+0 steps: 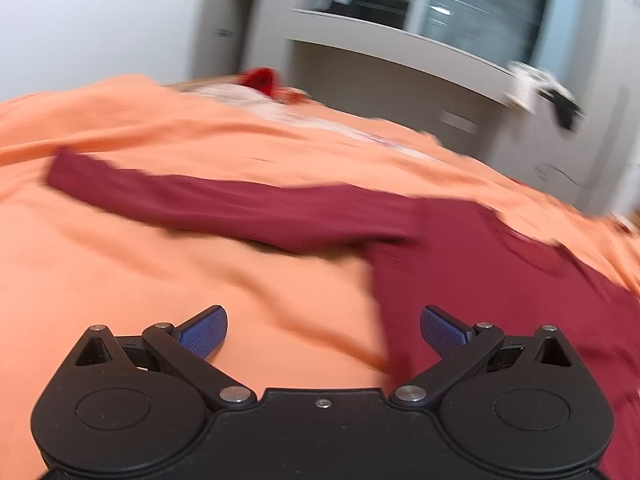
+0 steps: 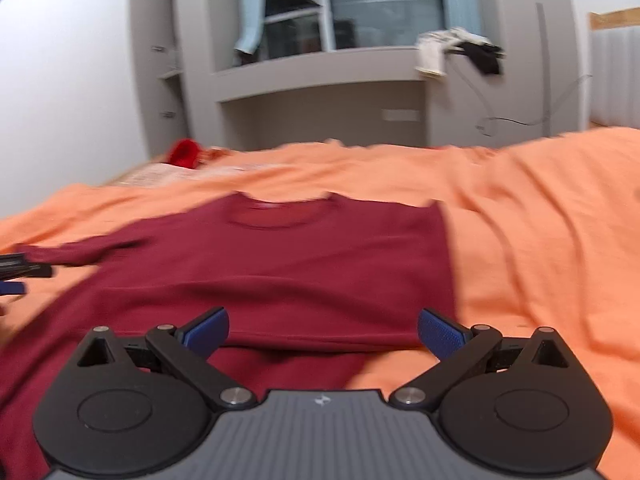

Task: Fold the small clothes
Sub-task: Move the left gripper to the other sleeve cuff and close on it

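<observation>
The maroon long-sleeved shirt (image 2: 304, 264) lay flat on the orange bedsheet (image 2: 540, 240), its right side apparently folded in, its left sleeve (image 1: 208, 204) stretched out. Both the left gripper (image 1: 323, 334) and the right gripper (image 2: 323, 334) hovered wide open, holding nothing. A careless grab could catch the sheet too and wrinkle the fold.

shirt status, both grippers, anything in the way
Left gripper open, empty. Right gripper open, empty. Maroon shirt flat on orange sheet, right side folded in, left sleeve out. Nothing in the way.
</observation>
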Tool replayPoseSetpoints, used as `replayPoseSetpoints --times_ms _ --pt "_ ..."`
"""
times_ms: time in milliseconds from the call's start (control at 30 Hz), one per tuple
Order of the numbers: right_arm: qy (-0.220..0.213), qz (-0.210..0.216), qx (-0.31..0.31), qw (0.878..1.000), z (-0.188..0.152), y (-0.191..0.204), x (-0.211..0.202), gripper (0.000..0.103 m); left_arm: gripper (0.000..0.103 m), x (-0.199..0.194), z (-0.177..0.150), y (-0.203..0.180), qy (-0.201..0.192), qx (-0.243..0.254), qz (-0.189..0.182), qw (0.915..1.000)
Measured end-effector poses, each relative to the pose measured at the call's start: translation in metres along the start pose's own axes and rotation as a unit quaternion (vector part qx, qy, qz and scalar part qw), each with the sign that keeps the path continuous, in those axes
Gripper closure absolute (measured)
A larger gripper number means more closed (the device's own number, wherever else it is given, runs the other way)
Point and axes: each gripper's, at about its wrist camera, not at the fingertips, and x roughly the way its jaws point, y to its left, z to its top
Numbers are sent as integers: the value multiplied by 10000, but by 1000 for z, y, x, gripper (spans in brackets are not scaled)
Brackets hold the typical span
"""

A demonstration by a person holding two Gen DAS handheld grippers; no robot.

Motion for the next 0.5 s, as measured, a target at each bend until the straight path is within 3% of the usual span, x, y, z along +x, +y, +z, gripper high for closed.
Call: replayPoseSetpoints --times_ms 100,233,333,500 --pt "-55 404 -43 9992 -3 27 -7 0 1 -4 6 32 -242 -230 670 9972" --pt "-102 1036 -112 9945 -14 54 -7 0 1 -5 14 73 -341 -736 1096 9907" --pt "-49 1305 -309 9909 -22 66 -2 0 1 -1 20 103 -345 -1165 1174 9856" --pt "163 1242 -568 9905 -34 73 6 0 1 10 32 145 -534 -1986 766 9756"
